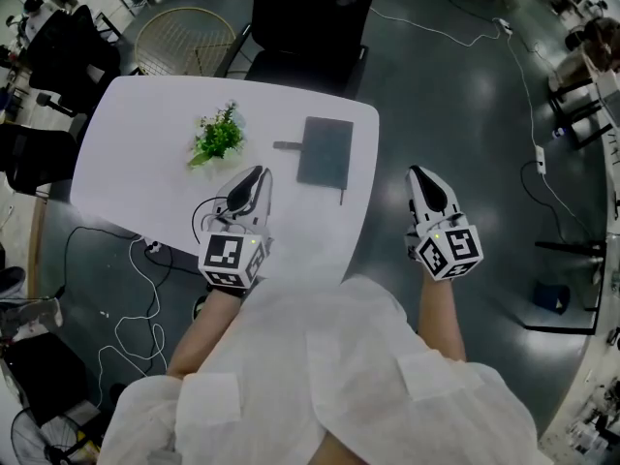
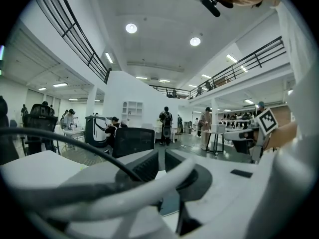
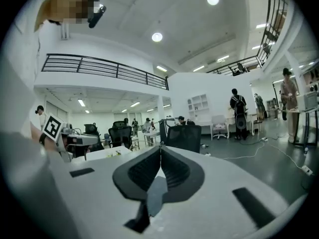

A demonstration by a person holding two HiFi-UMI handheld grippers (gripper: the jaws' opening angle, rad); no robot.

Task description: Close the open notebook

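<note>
The dark notebook (image 1: pixel 325 151) lies shut and flat on the white table (image 1: pixel 136 134), right of the middle. My left gripper (image 1: pixel 260 174) hovers over the table's near edge, just left of the notebook and clear of it; in the left gripper view its jaws (image 2: pixel 162 161) stand only a narrow slit apart with nothing between them. My right gripper (image 1: pixel 418 174) is off the table's right edge, over the floor. In the right gripper view (image 3: pixel 160 156) its pads meet, and they hold nothing.
A small green plant (image 1: pixel 218 136) stands left of the notebook. A short dark object (image 1: pixel 287 145) lies against the notebook's left edge. A black office chair (image 1: pixel 310 17) stands at the table's far side. Cables (image 1: pixel 136 308) trail over the floor at left.
</note>
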